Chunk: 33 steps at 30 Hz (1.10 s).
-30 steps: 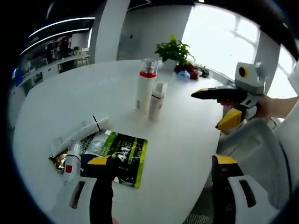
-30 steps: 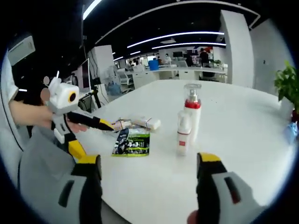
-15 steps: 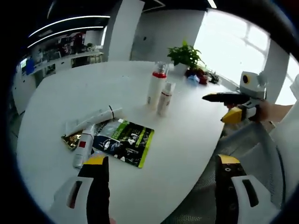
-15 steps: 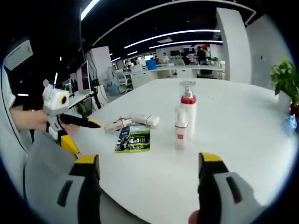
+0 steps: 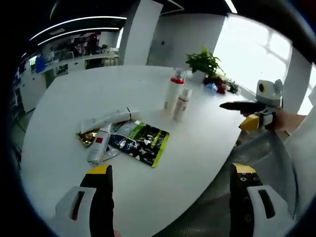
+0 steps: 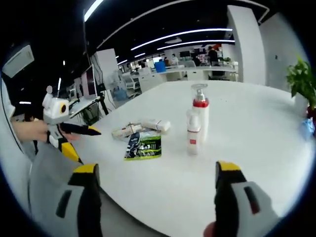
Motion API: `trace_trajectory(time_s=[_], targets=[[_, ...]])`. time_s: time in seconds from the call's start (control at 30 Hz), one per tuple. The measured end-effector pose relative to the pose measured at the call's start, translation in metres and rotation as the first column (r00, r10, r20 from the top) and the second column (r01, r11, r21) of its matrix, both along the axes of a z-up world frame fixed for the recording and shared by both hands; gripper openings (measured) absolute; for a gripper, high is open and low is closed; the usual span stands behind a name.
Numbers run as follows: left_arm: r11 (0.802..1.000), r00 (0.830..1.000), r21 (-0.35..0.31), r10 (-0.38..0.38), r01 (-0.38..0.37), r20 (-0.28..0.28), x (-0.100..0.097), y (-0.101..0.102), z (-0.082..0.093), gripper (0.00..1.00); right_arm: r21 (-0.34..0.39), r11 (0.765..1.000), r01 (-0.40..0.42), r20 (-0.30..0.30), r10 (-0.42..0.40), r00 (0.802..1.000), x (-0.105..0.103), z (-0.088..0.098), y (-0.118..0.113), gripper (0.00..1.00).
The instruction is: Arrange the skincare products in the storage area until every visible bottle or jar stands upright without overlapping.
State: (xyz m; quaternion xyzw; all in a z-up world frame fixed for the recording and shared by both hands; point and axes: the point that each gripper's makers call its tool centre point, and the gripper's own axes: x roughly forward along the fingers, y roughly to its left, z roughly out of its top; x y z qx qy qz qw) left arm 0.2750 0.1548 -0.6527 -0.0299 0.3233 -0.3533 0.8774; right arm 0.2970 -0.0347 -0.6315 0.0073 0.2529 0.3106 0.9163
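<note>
Two bottles, the pump bottle [image 5: 174, 91] and the small bottle [image 5: 181, 103], are standing up on the white table [image 5: 64, 98]. Near them, two tubes [image 5: 101, 142] are lying flat beside the green packet [image 5: 143, 143]. Both views have pulled back, so nothing is getting fixed yet. The left gripper [image 5: 170, 173] and right gripper [image 6: 154, 170] are hanging wide open, holding nothing. The gold thing under the tubes is too hard to make out.

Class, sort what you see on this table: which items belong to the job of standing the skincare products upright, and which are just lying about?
Belongs to the job:
pump bottle, upright
small bottle, upright beside it
white tube, lying flat
red-label tube, lying flat

Just lying about:
green sachet
gold packet
potted plant
</note>
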Motion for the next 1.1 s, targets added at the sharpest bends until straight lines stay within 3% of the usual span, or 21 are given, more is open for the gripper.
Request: trace_trajectory(time_s=[0.8, 1.1], targets=[[0.999, 1.0, -0.027, 0.02, -0.019, 0.021, 0.0, 0.005, -0.001, 0.97, -0.029, 1.0, 0.003, -0.047, -0.004, 0.999, -0.001, -0.012, 0.0, 1.0], [0.998, 0.999, -0.049, 0.033, -0.031, 0.041, 0.002, 0.006, 0.003, 0.97, -0.063, 0.997, -0.054, -0.071, 0.049, 0.996, -0.002, -0.019, 0.014, 0.97]])
